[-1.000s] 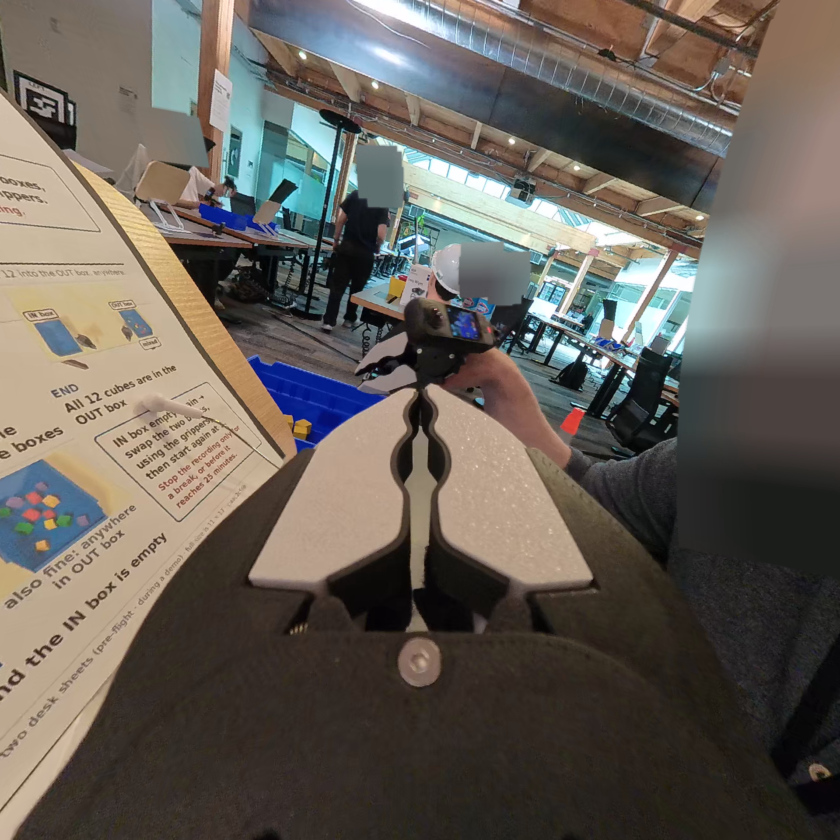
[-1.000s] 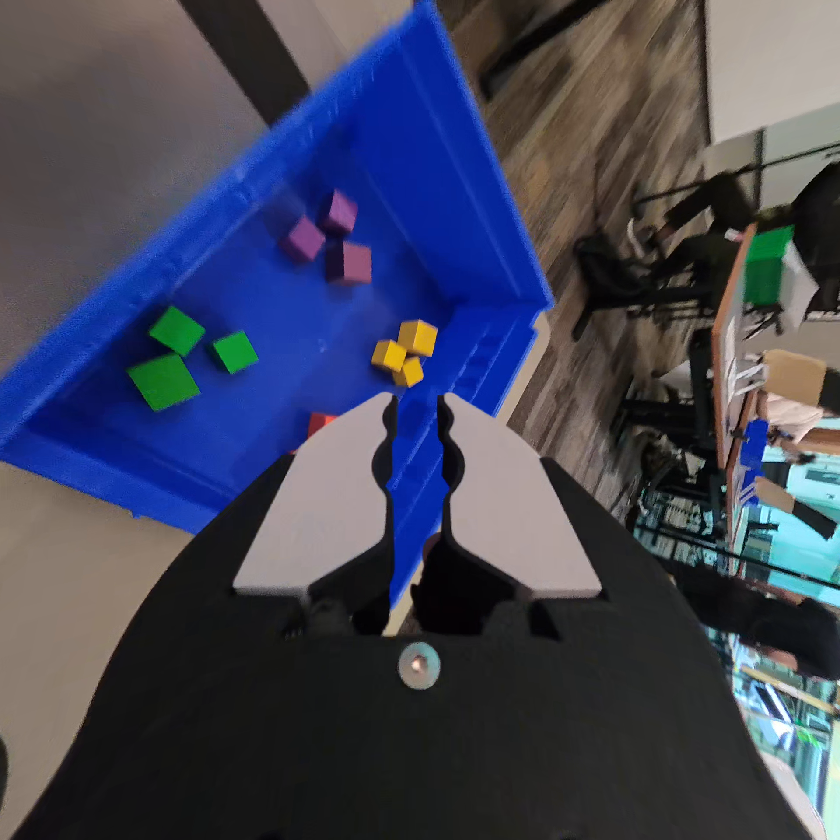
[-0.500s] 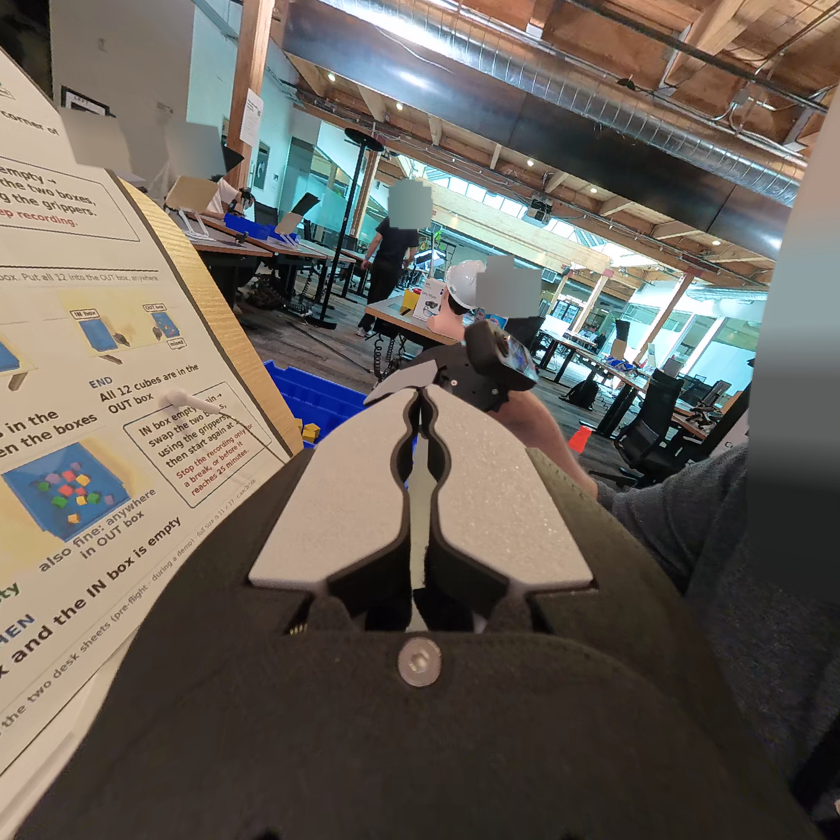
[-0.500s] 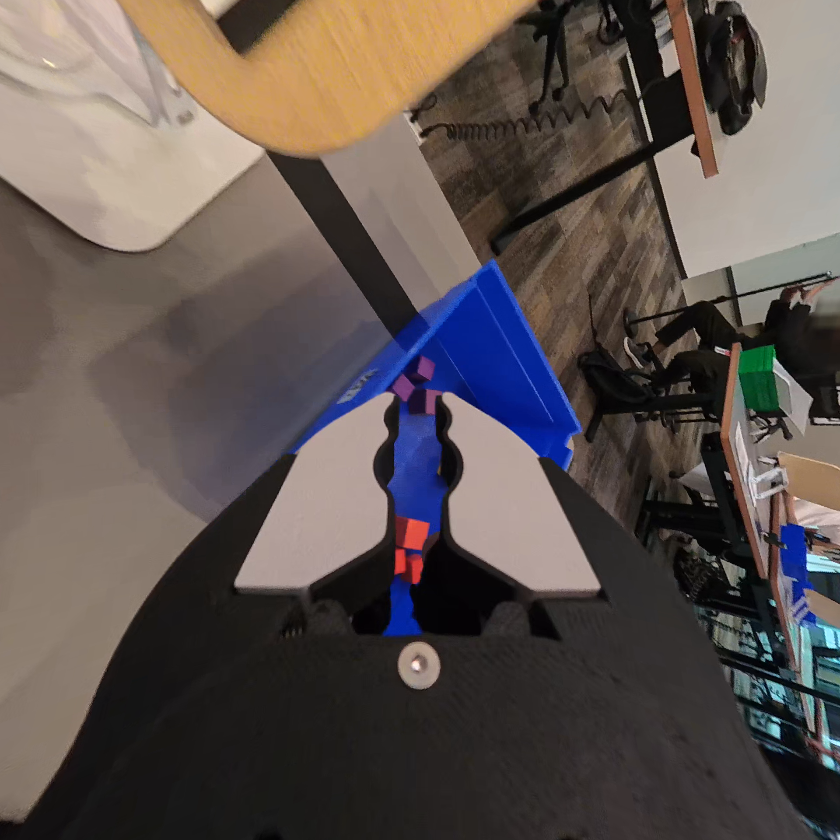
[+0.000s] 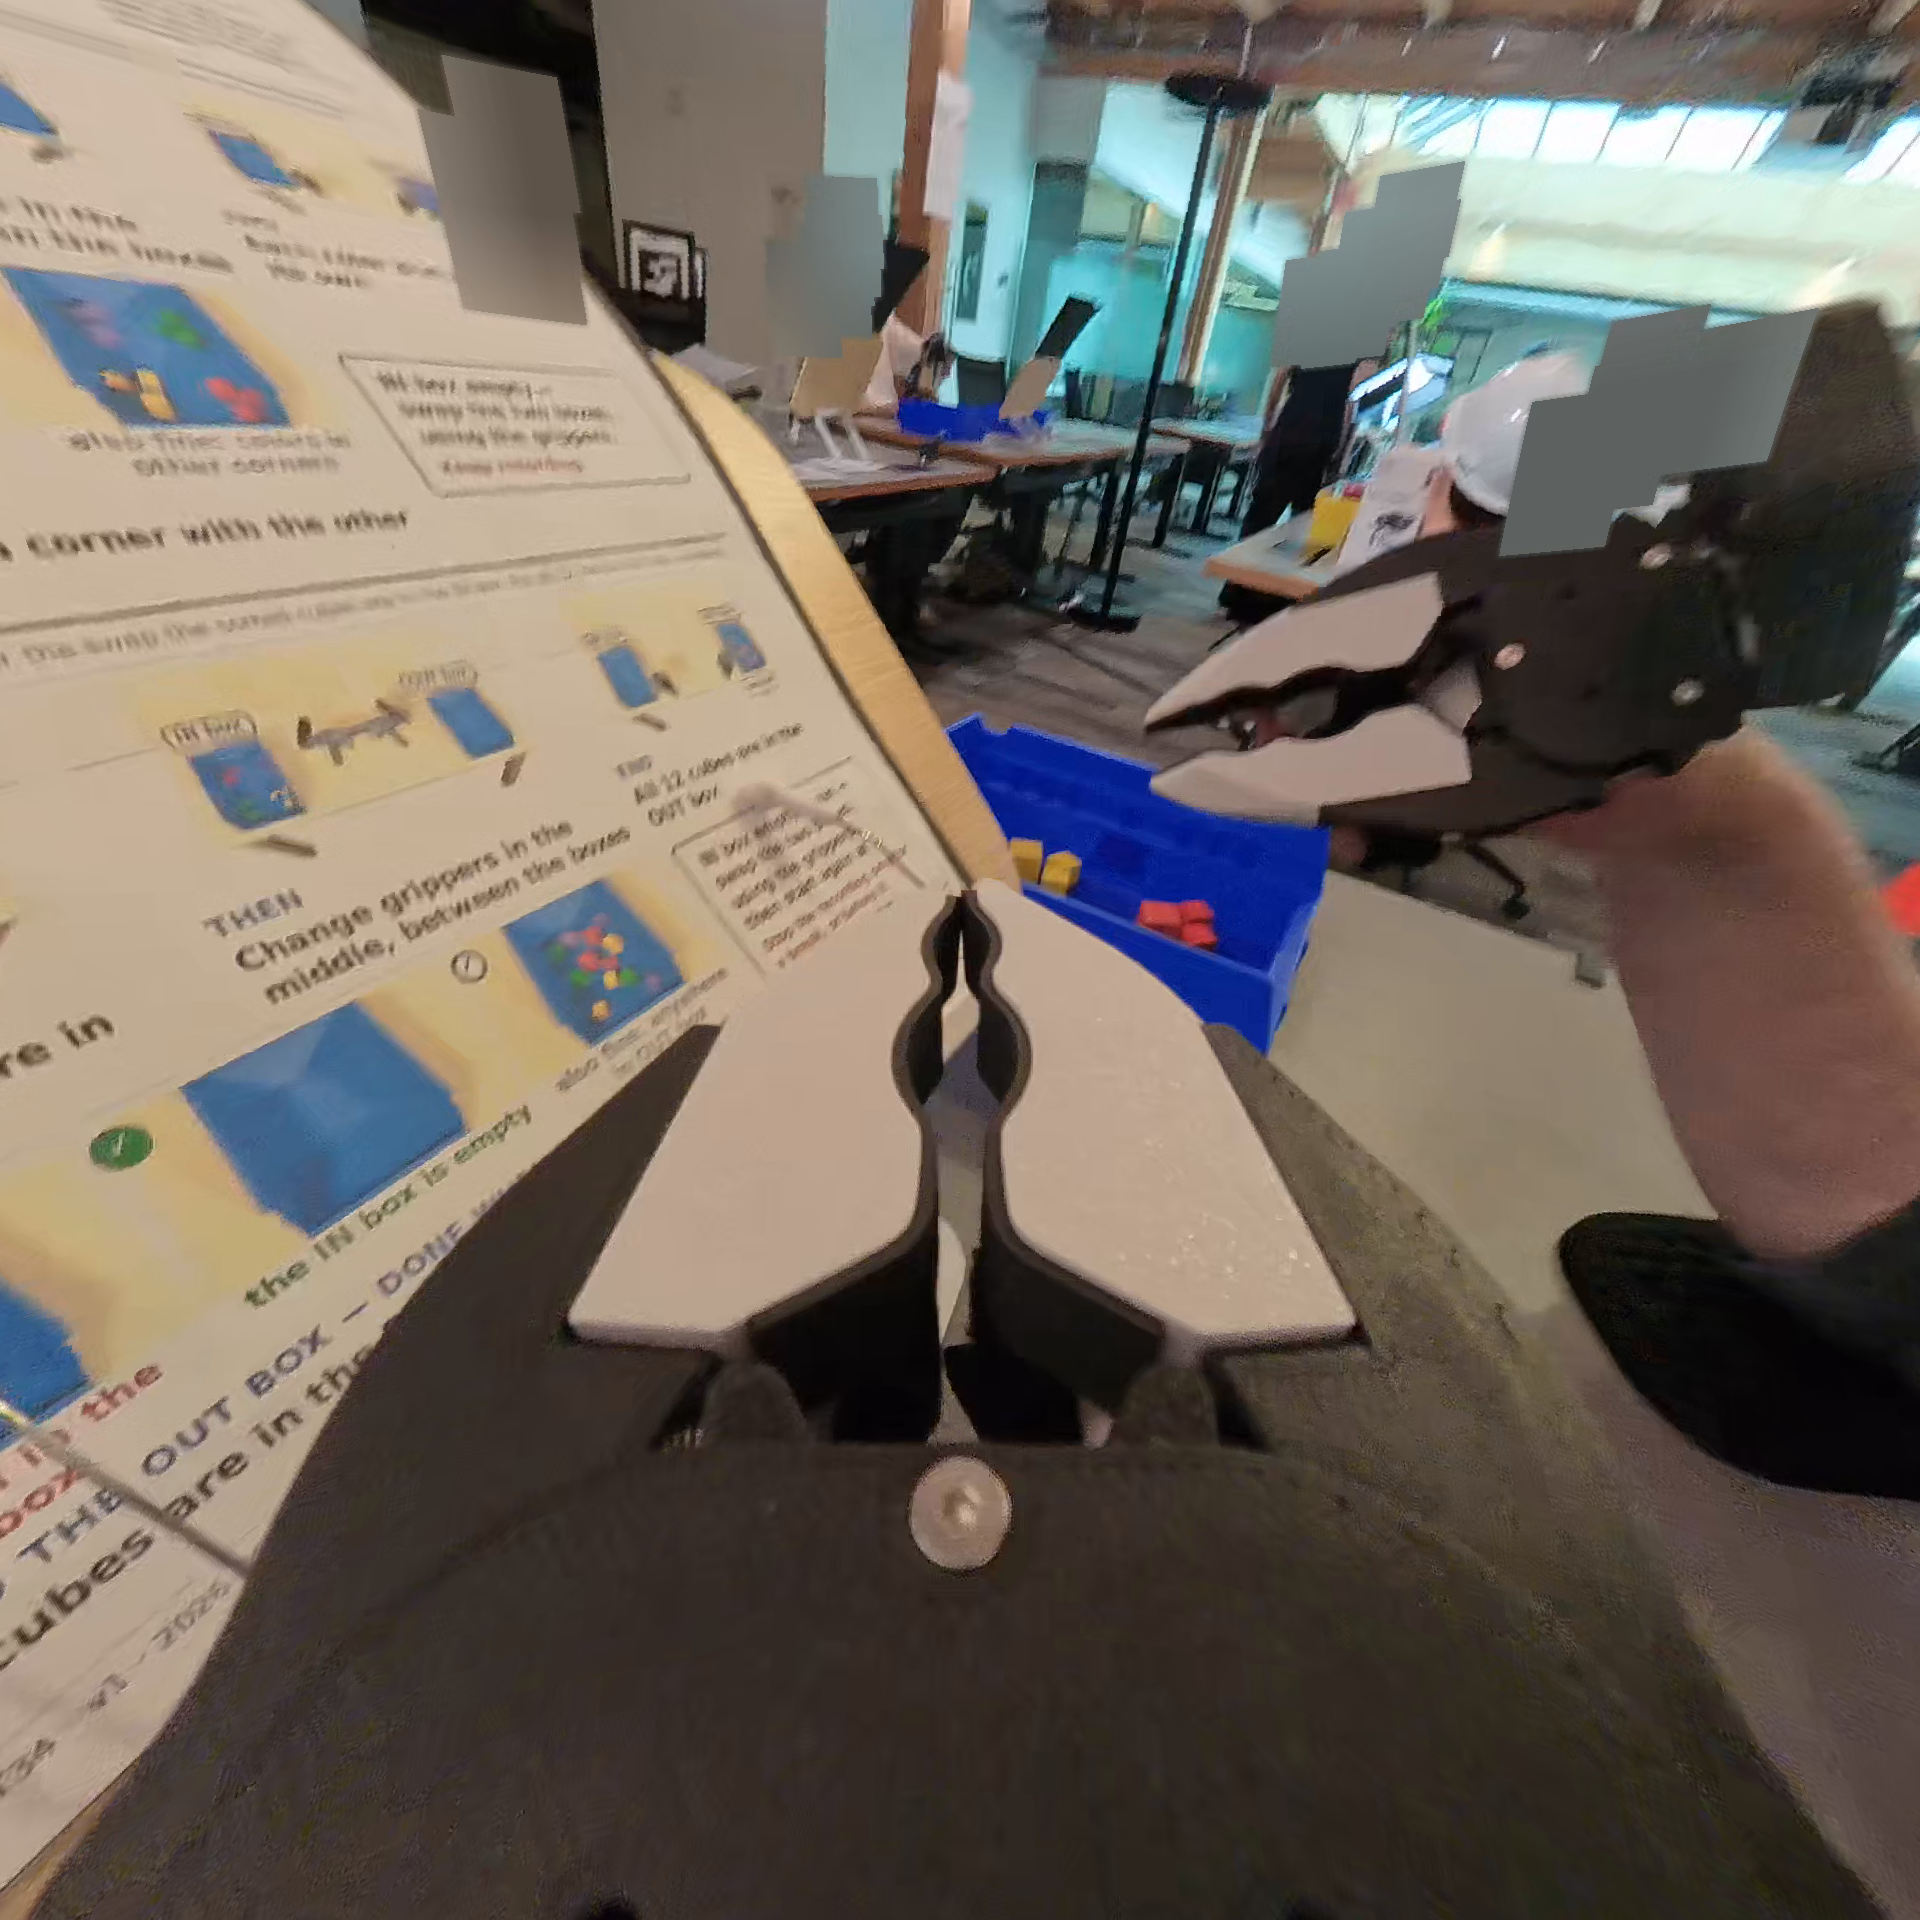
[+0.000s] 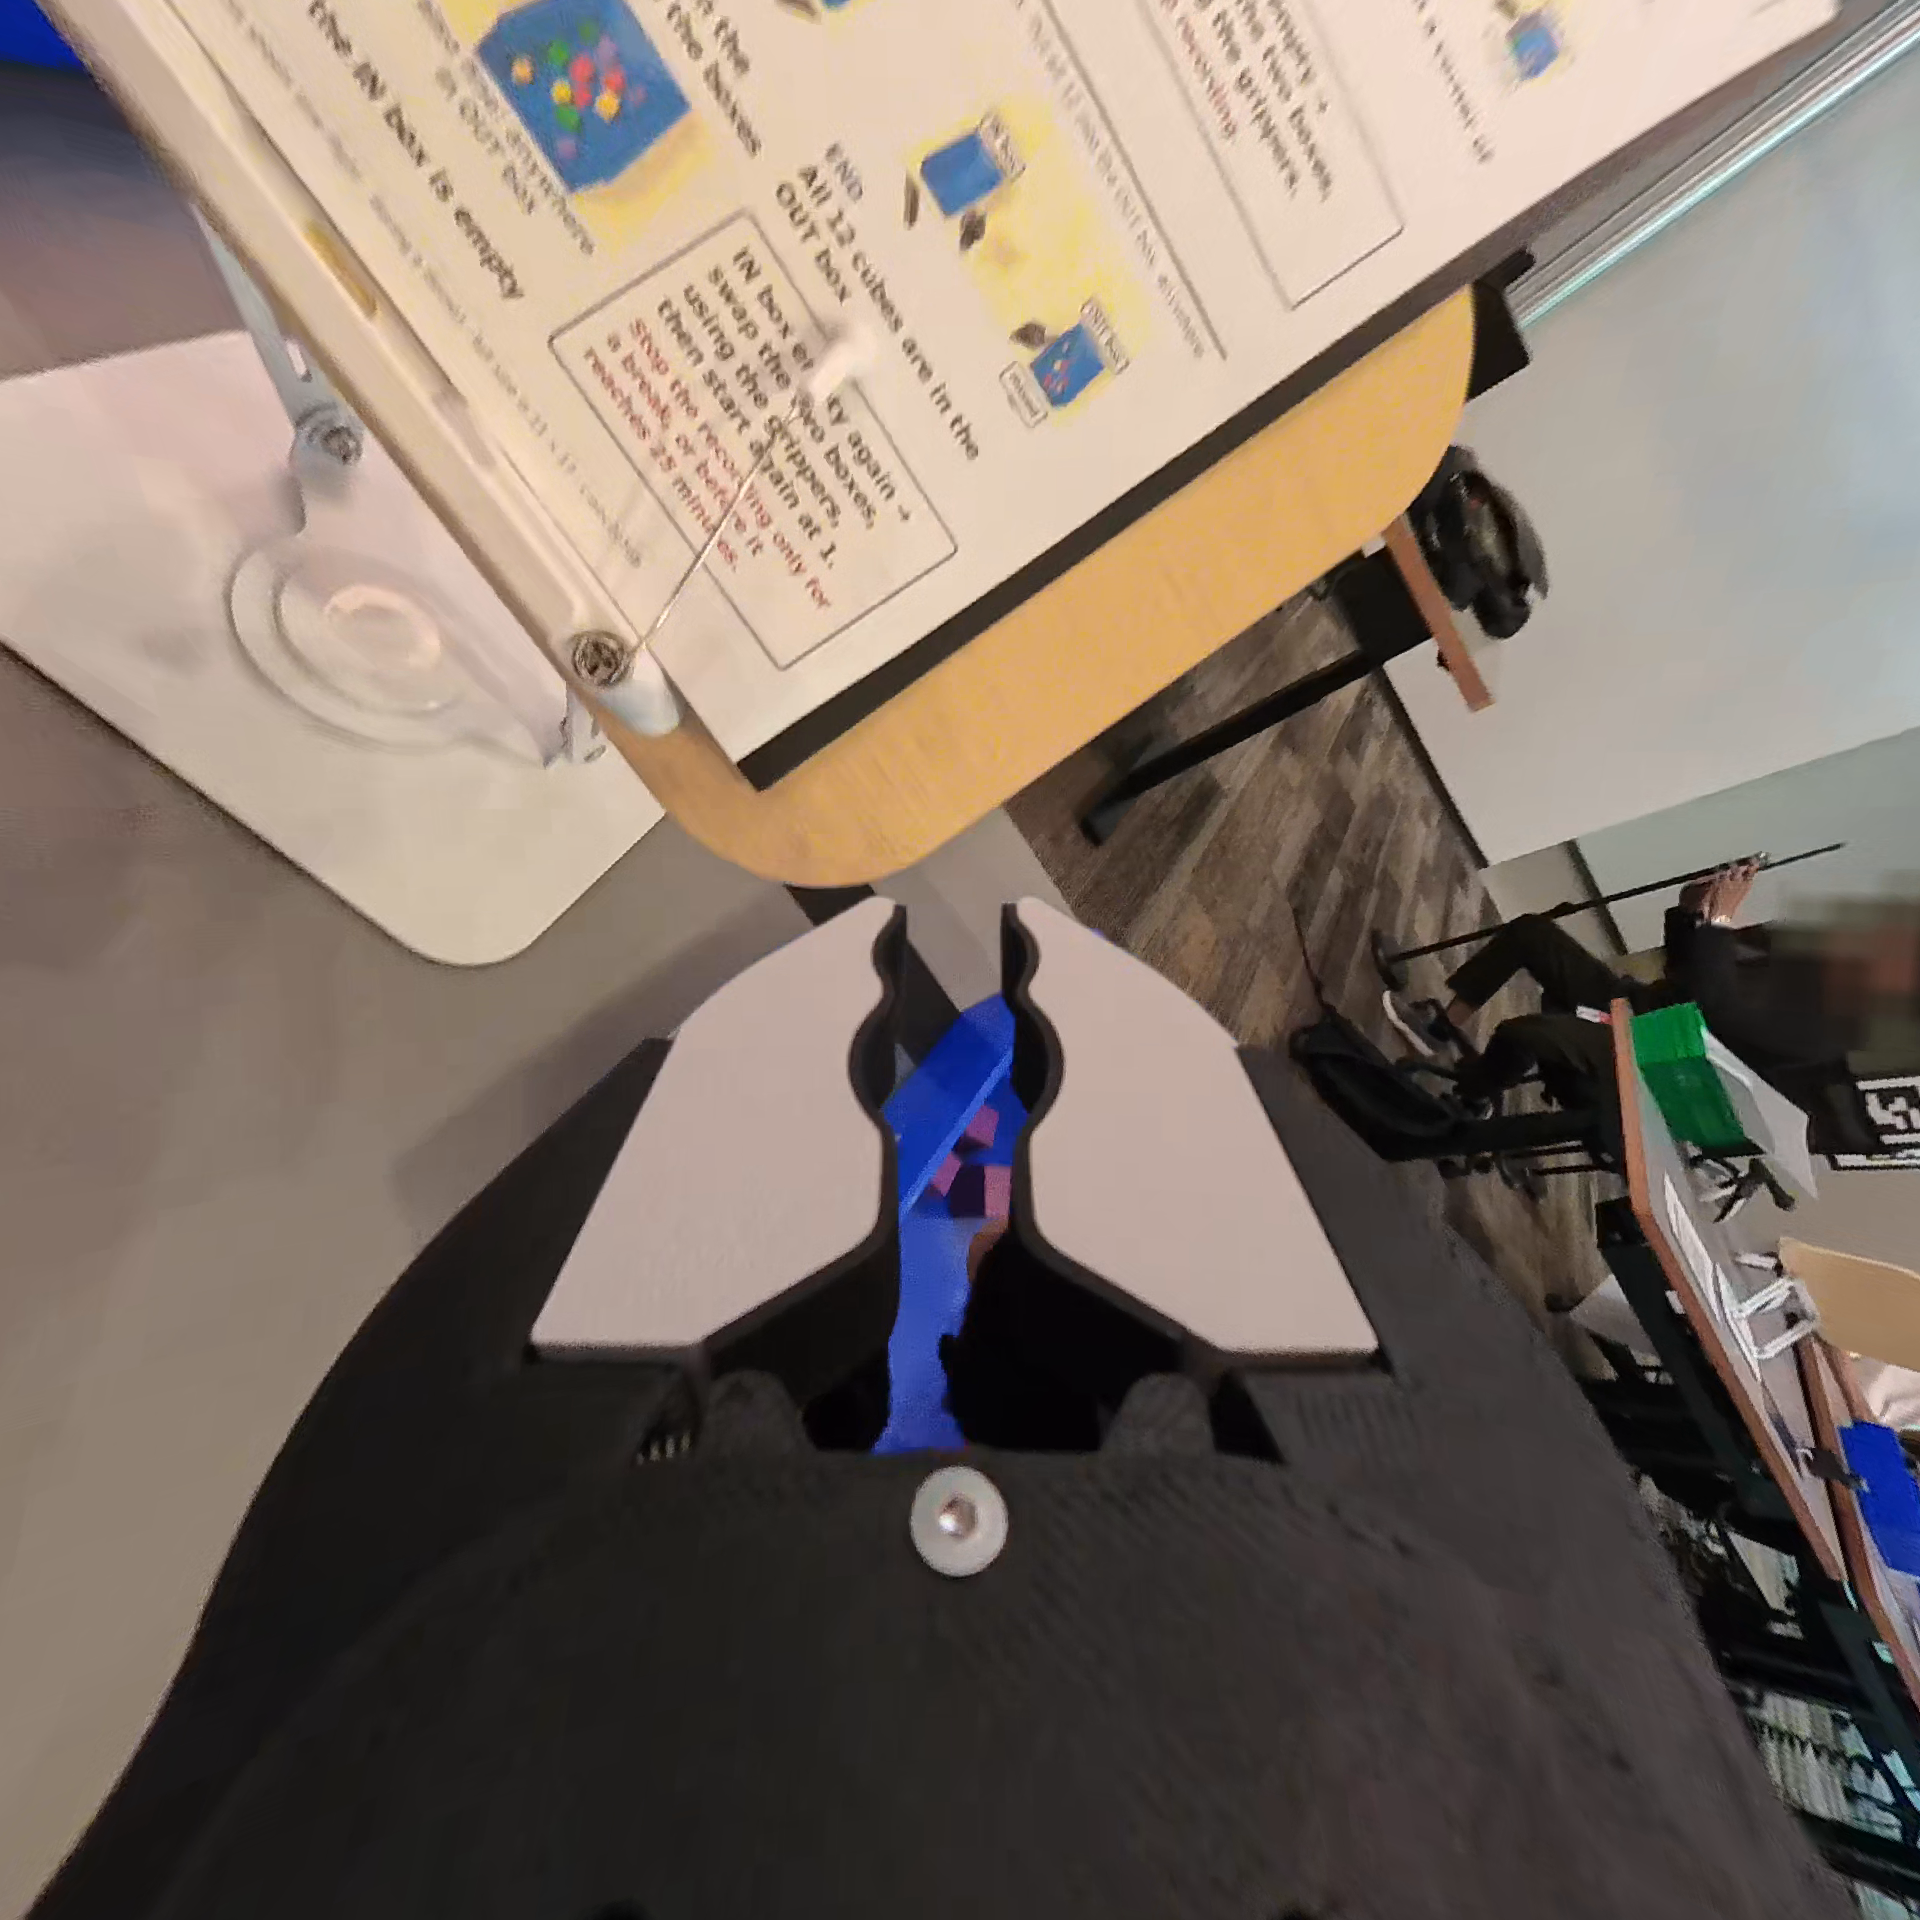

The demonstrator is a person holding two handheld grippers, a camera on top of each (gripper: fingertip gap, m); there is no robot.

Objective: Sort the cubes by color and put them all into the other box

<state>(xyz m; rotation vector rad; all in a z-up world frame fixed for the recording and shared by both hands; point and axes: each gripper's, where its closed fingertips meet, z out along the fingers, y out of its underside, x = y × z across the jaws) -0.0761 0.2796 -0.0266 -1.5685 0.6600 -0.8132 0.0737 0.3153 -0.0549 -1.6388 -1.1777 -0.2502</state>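
Left gripper (image 5: 964, 920) is clenched on nothing; right gripper (image 5: 1169, 748), up at two o'clock over the box (image 5: 1226, 966), is parted and bare. Yellow cubes (image 5: 1044, 864) and red cubes (image 5: 1177, 923) sit grouped inside. They look light, rigid, maybe slick; pinch across opposite flat faces.

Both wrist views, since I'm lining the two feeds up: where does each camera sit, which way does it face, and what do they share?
Left wrist view: sits on the left tongs, shut and bare, facing the instruction board and blue box; the right tongs and a hand show.
Right wrist view: sits on the right tongs, slightly open and bare, rolled sideways, looking down at the table and board.
Shared: the board and the blue box.
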